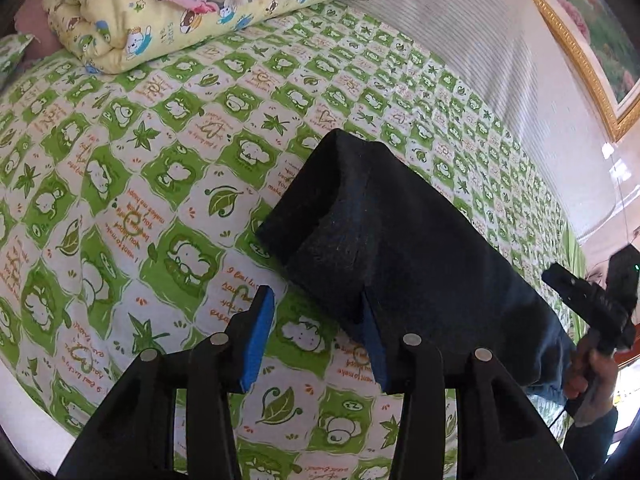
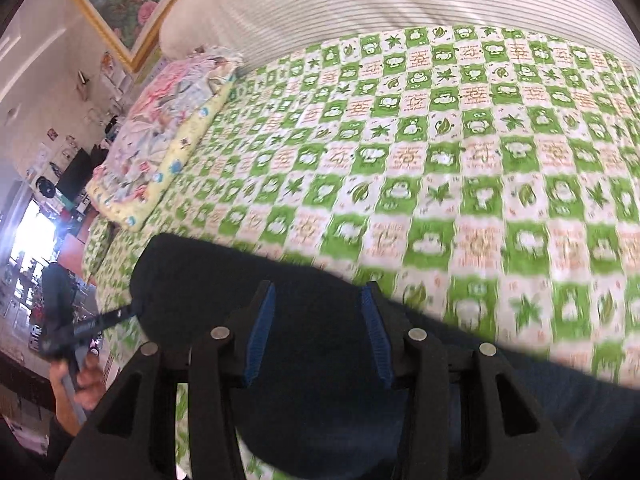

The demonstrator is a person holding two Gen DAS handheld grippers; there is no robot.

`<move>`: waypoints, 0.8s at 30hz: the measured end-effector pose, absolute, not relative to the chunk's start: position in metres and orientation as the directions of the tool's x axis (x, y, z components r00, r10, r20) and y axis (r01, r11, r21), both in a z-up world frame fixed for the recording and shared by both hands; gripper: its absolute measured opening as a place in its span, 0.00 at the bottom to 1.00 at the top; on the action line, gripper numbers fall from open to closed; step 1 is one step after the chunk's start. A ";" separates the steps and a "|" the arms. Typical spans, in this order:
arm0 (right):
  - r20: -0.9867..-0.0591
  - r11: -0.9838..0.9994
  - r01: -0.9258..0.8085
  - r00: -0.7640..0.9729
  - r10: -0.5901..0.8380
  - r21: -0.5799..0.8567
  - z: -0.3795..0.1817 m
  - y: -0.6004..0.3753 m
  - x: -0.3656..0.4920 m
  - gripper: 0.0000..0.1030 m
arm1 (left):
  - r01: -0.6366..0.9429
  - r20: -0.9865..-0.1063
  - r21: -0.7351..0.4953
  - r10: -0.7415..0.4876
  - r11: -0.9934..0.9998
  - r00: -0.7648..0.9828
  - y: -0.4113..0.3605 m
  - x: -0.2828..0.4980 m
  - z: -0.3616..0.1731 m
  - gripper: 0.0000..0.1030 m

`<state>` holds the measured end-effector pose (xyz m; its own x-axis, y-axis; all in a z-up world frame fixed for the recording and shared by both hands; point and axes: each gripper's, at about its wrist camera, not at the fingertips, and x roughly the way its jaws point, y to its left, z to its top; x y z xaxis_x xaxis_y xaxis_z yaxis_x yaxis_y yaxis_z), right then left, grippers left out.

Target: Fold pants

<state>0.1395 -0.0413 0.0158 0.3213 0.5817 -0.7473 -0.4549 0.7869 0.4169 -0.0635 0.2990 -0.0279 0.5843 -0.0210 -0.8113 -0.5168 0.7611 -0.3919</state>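
Dark folded pants (image 1: pixel 400 240) lie on the green and white patterned bed sheet (image 1: pixel 160 160). My left gripper (image 1: pixel 316 294) is open at the pants' near corner. Its right blue pad (image 1: pixel 370 320) stands against the cloth edge, and its left pad is over bare sheet. In the right wrist view the pants (image 2: pixel 224 272) fill the lower middle. My right gripper (image 2: pixel 319 286) hovers open above them with nothing pinched. Each gripper also shows in the other's view: the right gripper (image 1: pixel 560 280) beyond the pants' far end, and the left gripper (image 2: pixel 124 314) at their left end.
A folded yellow cartoon quilt (image 1: pixel 132 20) with a floral blanket on top lies at the head of the bed, also visible as the quilt (image 2: pixel 160 140). A striped wall (image 1: pixel 460 40) runs along the far side, with a gold-framed painting (image 1: pixel 592 32) above. Room furniture (image 2: pixel 48 208) stands beyond the bed.
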 end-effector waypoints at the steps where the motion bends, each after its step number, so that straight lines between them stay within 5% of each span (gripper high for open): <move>1: -0.751 0.785 -0.450 0.309 0.584 0.425 0.013 -0.038 0.148 0.45 | -0.516 -0.812 -0.394 -0.025 0.761 0.583 0.300 -0.061 -0.029 0.42; 16: -0.879 0.723 -0.614 0.095 0.467 0.317 -0.041 0.026 0.155 0.42 | -0.528 -0.806 -0.395 -0.007 0.752 0.593 0.310 -0.012 -0.043 0.46; 19: -0.877 0.722 -0.624 0.121 0.466 0.298 -0.040 0.025 0.146 0.23 | -0.513 -0.795 -0.355 0.035 0.782 0.605 0.303 -0.010 -0.036 0.18; 24: -0.828 0.741 -0.637 0.286 0.481 0.211 0.003 0.026 0.127 0.15 | -0.407 -0.675 -0.405 0.032 0.819 0.737 0.291 -0.044 0.033 0.16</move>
<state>0.1267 0.0257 0.0031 0.2860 0.4815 -0.8285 -0.6375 0.7411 0.2106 -0.0442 0.2911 0.0329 0.7374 0.0324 -0.6747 -0.4065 0.8189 -0.4051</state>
